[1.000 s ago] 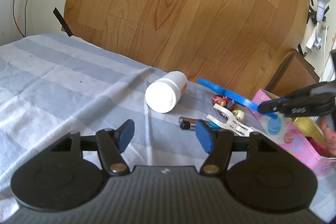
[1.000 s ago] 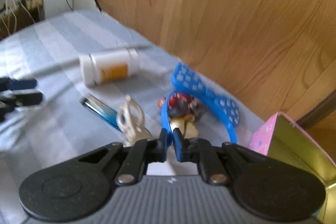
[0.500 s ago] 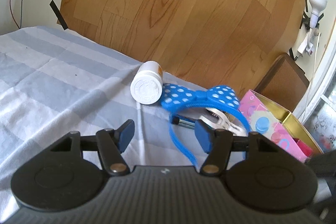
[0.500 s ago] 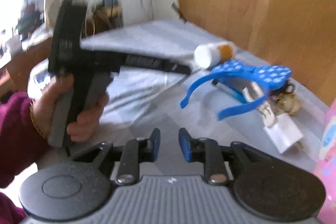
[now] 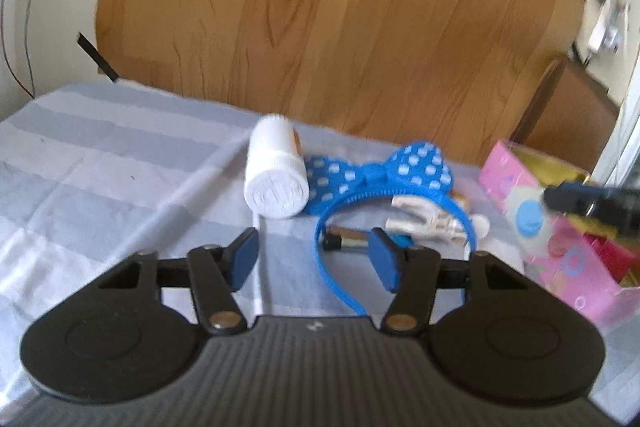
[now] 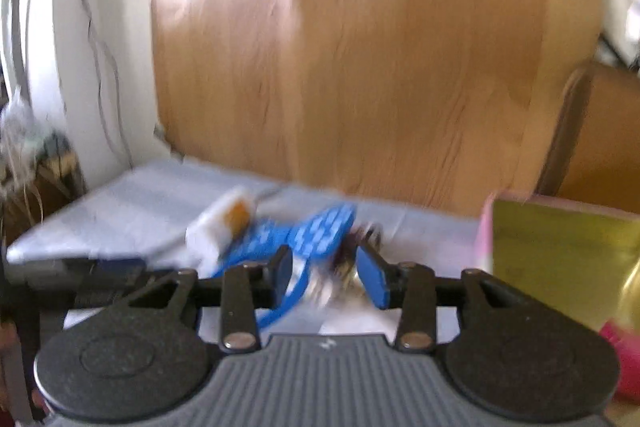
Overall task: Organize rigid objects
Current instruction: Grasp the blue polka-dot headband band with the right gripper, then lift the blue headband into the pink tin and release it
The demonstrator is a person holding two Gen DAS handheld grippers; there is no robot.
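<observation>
Both my grippers are wide apart and hold nothing.
My left gripper [image 5: 312, 259] and right gripper [image 6: 326, 277] hang over the striped cloth [image 5: 100, 179]; the blue headband [image 5: 376, 179] lies just ahead, touching the white bottle [image 5: 276, 175], near the pink box [image 5: 560, 247].

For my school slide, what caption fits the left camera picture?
Open left gripper faces a white bottle lying beside a blue polka-dot headband.
</observation>
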